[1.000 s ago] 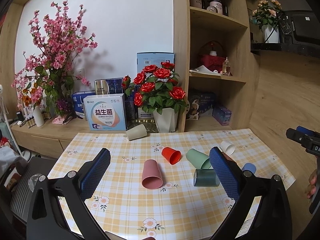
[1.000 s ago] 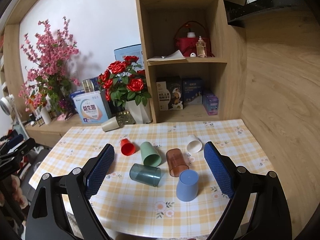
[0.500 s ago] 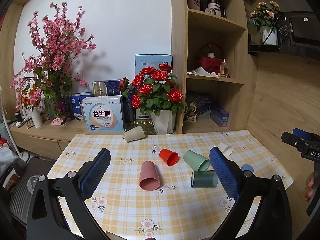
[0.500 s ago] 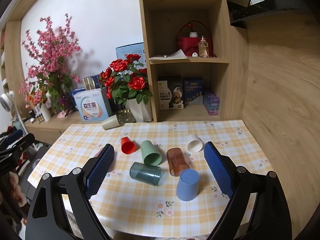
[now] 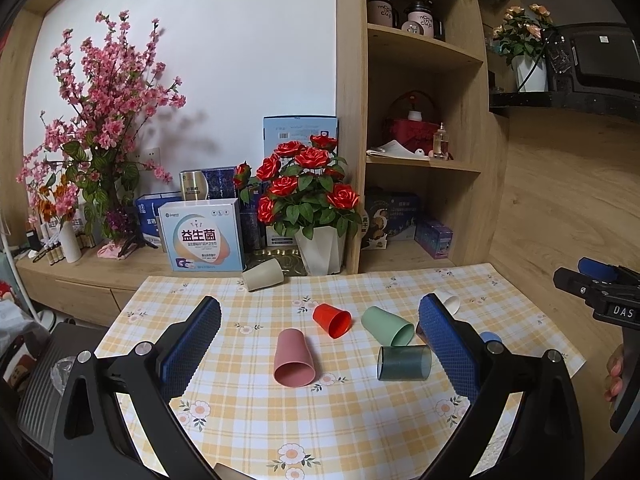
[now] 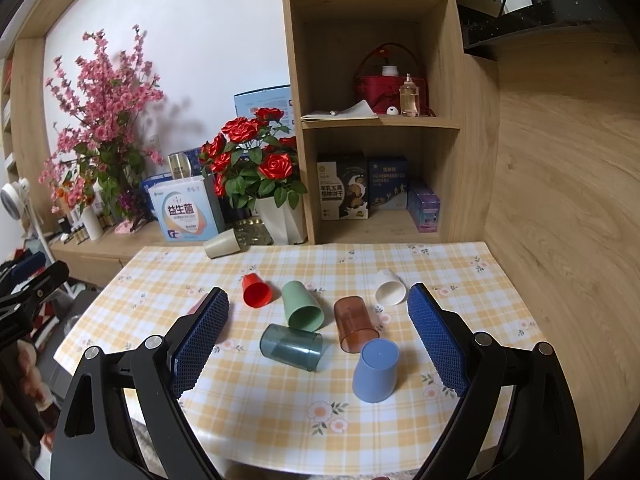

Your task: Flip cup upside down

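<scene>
Several cups lie on their sides on the checked tablecloth [image 5: 248,408]: a pink cup [image 5: 293,358], a red cup [image 5: 333,319], a green cup [image 5: 387,325], a dark teal cup [image 5: 404,363], a white cup [image 5: 449,301] and a beige cup [image 5: 263,274]. In the right wrist view a brown cup [image 6: 355,323] lies on its side and a blue cup [image 6: 376,370] stands upside down. My left gripper [image 5: 320,354] is open and empty, above the table's near side. My right gripper [image 6: 318,342] is open and empty, held above the cups.
A pot of red roses [image 5: 308,208], boxes [image 5: 202,236] and pink blossom branches [image 5: 100,120] stand on the sideboard behind the table. A wooden shelf unit [image 5: 420,120] rises at the back right. The other gripper shows at the right edge [image 5: 600,292].
Both cameras have drifted slightly, and the cups sit a little differently in view. No cup has moved on the table. Both grippers stay open.
</scene>
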{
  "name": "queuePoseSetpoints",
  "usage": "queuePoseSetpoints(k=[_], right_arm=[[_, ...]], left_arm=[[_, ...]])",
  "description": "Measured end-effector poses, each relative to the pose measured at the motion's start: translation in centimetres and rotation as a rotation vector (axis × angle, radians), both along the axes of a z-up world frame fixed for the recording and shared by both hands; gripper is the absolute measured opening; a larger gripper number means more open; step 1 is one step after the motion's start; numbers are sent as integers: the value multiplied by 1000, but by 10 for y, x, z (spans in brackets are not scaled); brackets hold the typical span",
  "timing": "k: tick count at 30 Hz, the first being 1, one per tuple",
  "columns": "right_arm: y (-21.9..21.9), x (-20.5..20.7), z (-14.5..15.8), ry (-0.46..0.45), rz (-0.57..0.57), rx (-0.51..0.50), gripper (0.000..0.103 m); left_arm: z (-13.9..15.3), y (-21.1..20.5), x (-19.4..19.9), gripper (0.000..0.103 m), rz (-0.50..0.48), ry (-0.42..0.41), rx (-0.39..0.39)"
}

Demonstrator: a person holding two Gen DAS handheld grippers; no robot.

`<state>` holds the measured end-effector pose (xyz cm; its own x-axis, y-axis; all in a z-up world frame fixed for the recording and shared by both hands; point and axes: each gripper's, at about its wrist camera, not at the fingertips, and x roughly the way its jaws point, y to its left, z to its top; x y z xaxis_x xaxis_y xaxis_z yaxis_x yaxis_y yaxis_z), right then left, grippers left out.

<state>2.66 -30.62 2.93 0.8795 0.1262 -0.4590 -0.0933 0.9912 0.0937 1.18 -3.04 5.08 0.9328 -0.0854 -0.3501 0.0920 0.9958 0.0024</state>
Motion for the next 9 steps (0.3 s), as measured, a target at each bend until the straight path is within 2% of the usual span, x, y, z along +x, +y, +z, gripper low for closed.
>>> queuePoseSetpoints(k=[9], right_arm=[[0, 1, 0, -1, 0, -4, 88]], left_arm=[[0, -1, 2, 97, 5, -3, 0]])
